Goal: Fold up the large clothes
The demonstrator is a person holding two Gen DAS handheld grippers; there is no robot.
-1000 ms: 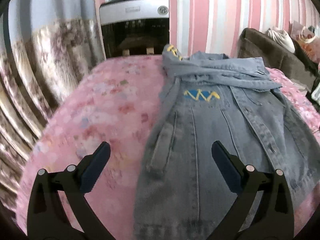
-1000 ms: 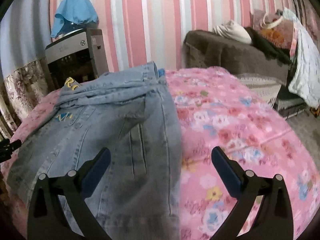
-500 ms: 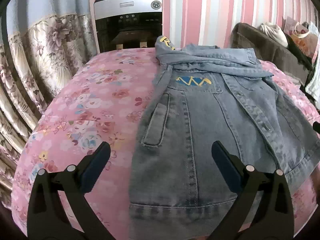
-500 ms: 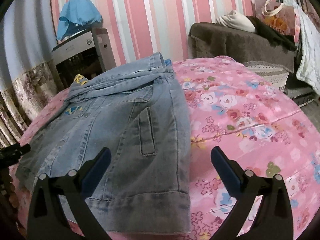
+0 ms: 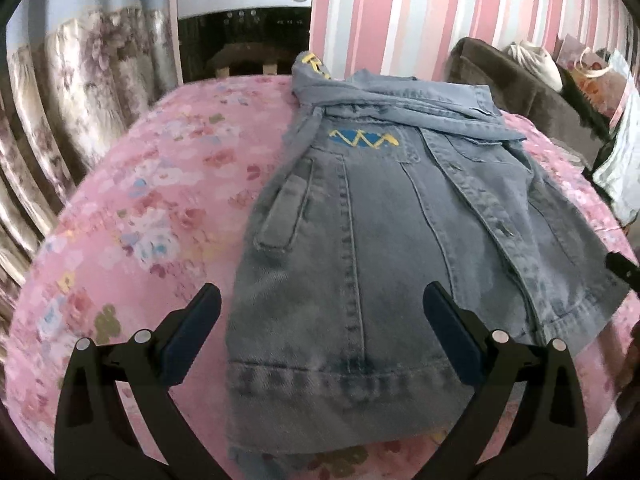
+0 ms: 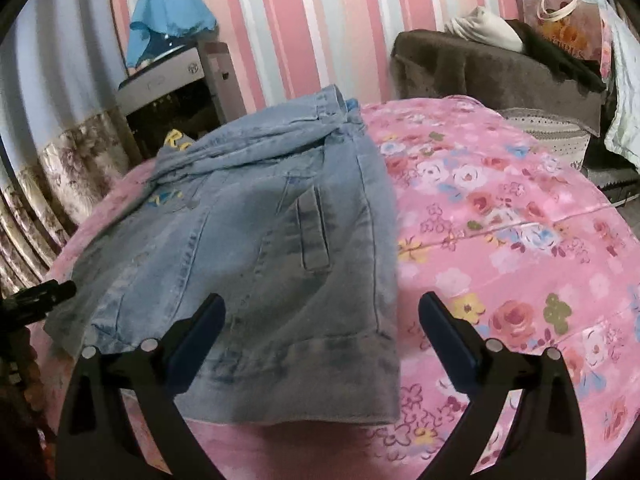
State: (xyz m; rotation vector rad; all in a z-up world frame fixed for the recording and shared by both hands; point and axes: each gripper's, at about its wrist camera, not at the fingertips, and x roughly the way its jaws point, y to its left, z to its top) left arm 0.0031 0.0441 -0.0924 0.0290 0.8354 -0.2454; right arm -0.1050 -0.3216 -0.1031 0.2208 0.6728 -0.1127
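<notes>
Pink floral bedspread [image 5: 132, 208], printed with roses and small blossoms, fills the lower two thirds of both views; a seam crosses it at the right of the right wrist view. Wall: pink, white and pale grey vertical stripes [image 6: 304, 20]. Floral curtain [image 5: 80, 80], glossy and pleated, down the left edge. Water dispenser [image 5: 244, 20], silver top over a dark recess, upper centre of the left wrist view; a blue cloth [image 6: 168, 20] drapes over its top in the right wrist view. Brown sofa [image 6: 480, 68], plush, upper right, piled with a cream bundle [image 6: 484, 28] and a printed tote bag [image 6: 568, 20].

Denim jacket [image 5: 360, 240], faded light blue, lies flat at centre frame, hem toward the cameras, sleeves folded across the collar end at the far side. Welt pocket, raised seams, a blue-and-yellow zigzag patch [image 5: 362, 138]. Yellow lettering on the far sleeve is partly hidden in a fold and unreadable. Its near left corner is cut off behind a finger in the right wrist view.

Left gripper [image 5: 322, 332]: black frame, dark blue pads, jaws wide apart, hanging above the hem, holding nothing. Right gripper [image 6: 320, 338]: same build, jaws wide apart above the hem's right corner, holding nothing. Contact with the cloth cannot be judged. Edges of both frames are blurred.
</notes>
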